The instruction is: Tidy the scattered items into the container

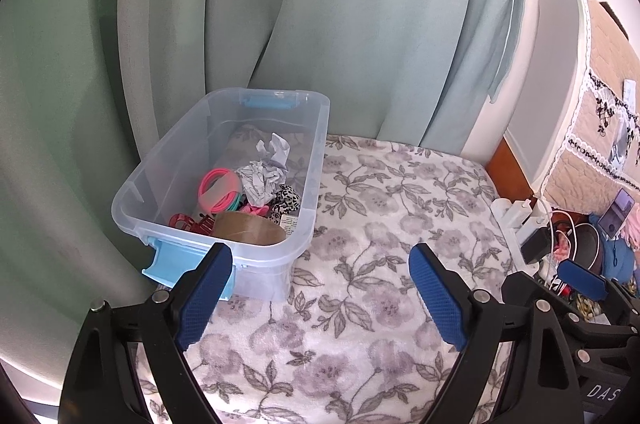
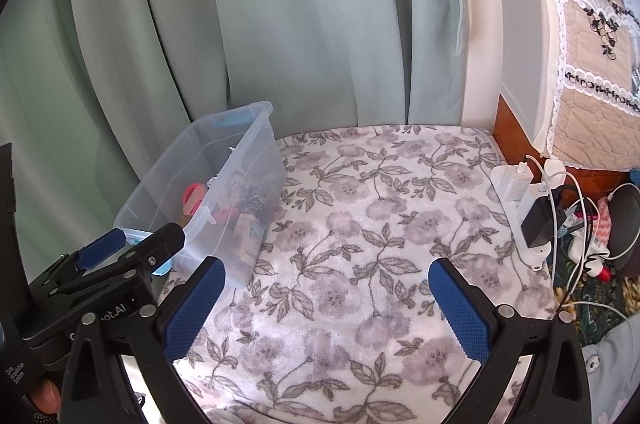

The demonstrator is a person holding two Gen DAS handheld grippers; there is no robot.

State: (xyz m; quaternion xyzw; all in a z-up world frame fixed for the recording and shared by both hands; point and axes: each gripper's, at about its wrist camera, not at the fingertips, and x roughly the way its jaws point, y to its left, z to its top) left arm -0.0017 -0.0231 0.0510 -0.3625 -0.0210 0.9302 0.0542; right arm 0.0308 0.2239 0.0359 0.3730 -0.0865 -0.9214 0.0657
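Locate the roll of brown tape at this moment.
In the left wrist view, the tape roll lies inside the clear bin, at its near end beside the red hair claw.

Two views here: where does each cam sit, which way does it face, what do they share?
Left wrist: on the left gripper, looking forward and down at the clear bin by the curtain; own open fingers show, right gripper at right edge.
Right wrist: on the right gripper, facing the floral blanket; own open fingers, left gripper at left.
Shared: bin, blanket, curtain, chargers.

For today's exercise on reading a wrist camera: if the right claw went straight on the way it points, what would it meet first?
Most likely the floral blanket: the open right claw points down at bare fabric, nothing between. Depth is uncertain.
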